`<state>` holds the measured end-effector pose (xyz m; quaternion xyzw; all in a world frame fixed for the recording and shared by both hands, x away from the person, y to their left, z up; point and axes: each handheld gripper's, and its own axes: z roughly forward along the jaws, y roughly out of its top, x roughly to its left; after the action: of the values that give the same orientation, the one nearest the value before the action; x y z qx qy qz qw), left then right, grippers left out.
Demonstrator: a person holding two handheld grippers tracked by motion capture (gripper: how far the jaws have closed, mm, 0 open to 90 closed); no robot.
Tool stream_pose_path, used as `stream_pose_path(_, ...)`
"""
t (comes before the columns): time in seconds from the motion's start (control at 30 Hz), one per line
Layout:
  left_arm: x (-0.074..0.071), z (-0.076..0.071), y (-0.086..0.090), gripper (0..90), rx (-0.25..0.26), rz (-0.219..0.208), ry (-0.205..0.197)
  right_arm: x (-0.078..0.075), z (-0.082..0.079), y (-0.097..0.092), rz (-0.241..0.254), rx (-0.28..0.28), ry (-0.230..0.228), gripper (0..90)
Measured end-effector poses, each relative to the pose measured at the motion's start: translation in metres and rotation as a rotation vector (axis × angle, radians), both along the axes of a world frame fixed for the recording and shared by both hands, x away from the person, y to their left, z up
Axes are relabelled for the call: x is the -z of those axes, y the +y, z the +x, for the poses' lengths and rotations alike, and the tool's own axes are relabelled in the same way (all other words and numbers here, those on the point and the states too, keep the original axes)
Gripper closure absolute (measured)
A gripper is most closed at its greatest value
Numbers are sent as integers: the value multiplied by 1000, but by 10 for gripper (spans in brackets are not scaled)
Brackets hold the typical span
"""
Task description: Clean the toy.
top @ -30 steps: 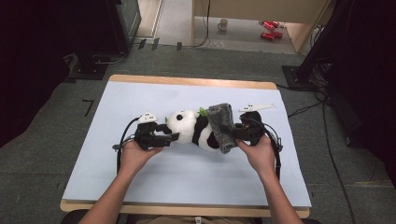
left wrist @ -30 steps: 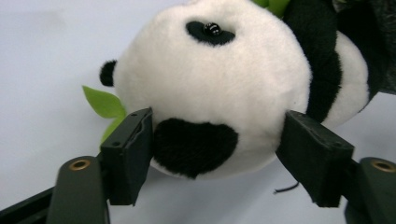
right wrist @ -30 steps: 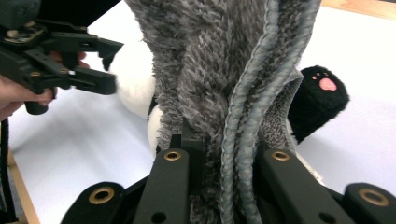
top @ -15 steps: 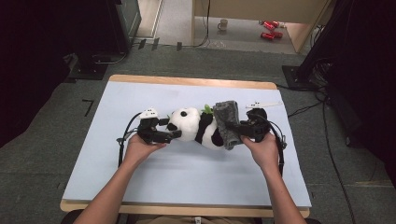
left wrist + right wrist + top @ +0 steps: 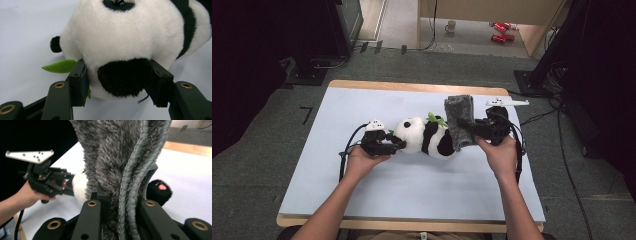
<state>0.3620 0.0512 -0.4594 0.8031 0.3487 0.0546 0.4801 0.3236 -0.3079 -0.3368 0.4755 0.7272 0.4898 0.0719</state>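
A black-and-white plush panda point(image 5: 427, 137) lies on its side mid-table, a green felt leaf point(image 5: 436, 119) at its neck. My left gripper point(image 5: 394, 145) is at its head. In the left gripper view the jaws have just been closing, and both pads press into the panda's head point(image 5: 125, 32) on either side of a black ear; my left gripper point(image 5: 120, 77) holds it, with the leaf point(image 5: 60, 66) beside the left pad. My right gripper point(image 5: 469, 131) is shut on a grey fuzzy cloth point(image 5: 459, 120) draped over the panda's rear. The cloth point(image 5: 112, 157) rises between the jaws of my right gripper point(image 5: 120, 205).
The pale blue table top point(image 5: 362, 100) has a wooden rim. Beyond it on the floor are a mug point(image 5: 452, 25), red cans point(image 5: 498, 31) and cables point(image 5: 562, 150). A black paw with a pink pad point(image 5: 158, 191) lies behind the cloth.
The right hand has lifted the grey cloth, which now stands taller over the panda. The left jaws have drawn in onto the panda's head. The panda has barely shifted.
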Motion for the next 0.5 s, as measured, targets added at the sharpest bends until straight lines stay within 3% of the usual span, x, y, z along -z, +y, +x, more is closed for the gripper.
stream_pose_path(0.17,2,-2,-1,462,4,22,4,24,11,15,-61,-54,85,781)
stream_pose_path(0.27,3,-4,-1,465,15,38,-6,34,13,17,-78,-53,89,780)
stream_pose_path(0.37,3,-4,-1,465,10,30,0,44,14,-2,-75,3,122,782)
stream_pose_path(0.5,4,-3,0,464,9,33,5,52,14,-11,-79,22,158,784)
